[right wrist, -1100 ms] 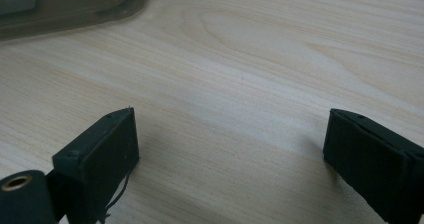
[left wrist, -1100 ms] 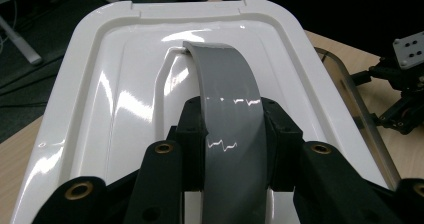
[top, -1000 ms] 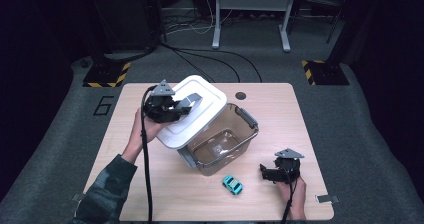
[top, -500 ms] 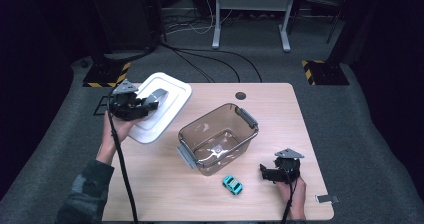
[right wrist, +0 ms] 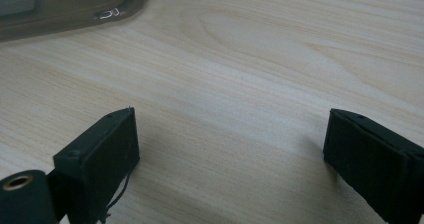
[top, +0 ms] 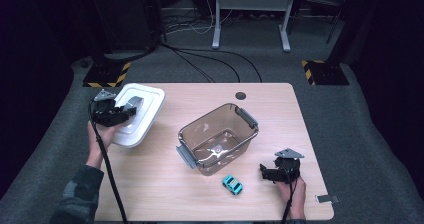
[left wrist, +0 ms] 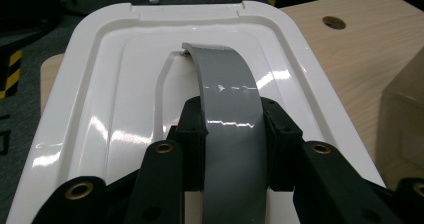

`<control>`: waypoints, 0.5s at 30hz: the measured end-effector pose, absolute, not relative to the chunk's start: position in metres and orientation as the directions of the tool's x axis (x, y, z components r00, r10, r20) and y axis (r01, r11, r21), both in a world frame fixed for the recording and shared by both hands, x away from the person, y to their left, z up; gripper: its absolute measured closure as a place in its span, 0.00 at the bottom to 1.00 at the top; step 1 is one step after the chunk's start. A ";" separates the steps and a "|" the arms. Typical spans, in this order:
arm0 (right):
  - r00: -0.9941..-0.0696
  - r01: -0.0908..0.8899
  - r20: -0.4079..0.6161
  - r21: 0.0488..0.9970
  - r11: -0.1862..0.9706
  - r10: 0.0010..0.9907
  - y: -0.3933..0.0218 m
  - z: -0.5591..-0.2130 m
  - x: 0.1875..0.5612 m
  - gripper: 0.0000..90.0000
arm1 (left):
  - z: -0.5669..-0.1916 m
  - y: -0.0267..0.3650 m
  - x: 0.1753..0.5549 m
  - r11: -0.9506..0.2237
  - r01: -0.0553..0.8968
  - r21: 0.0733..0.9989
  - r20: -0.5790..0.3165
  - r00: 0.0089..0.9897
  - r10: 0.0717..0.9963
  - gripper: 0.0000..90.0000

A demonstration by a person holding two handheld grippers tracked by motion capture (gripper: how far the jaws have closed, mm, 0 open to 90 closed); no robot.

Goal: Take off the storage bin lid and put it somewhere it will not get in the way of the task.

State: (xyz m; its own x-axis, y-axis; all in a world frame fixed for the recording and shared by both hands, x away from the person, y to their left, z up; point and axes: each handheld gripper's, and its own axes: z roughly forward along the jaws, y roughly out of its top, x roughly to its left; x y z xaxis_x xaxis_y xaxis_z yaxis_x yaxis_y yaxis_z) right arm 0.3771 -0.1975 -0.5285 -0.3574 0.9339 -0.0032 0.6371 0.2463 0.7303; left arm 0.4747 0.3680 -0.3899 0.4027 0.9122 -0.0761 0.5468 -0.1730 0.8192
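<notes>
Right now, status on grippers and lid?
Left gripper shut on lid handle; white lid at table's left edge. Right gripper open, empty. Bin uncovered.

Lid (top: 136, 115) lies left of the bin (top: 218, 144); toy car (top: 232, 184) before it.

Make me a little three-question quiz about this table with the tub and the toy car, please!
1. True or false: the white lid sits on the clear brown tub.
2. What do the left tongs pinch? A) the lid's grey handle B) the toy car C) the tub's rim
3. Which is nearer the teal toy car: the right tongs or the left tongs?

Key
1. False: the lid lies at the table's left edge, apart from the open tub.
2. A.
3. The right tongs, open and holding nothing.
</notes>
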 end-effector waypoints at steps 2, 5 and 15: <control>-0.359 0.637 -0.002 0.730 0.246 0.933 -0.198 -0.529 0.377 0.07 | -0.399 0.371 0.476 -0.159 0.562 0.812 -0.081 0.377 0.923 0.75; -0.358 0.636 -0.002 0.731 0.245 0.934 -0.197 -0.529 0.377 0.07 | -0.408 0.373 0.478 -0.145 0.574 0.806 -0.085 0.355 0.931 0.75; -0.361 0.637 0.001 0.730 0.245 0.933 -0.198 -0.529 0.377 0.08 | -0.465 0.377 0.486 -0.064 0.650 0.757 -0.148 0.266 0.953 0.75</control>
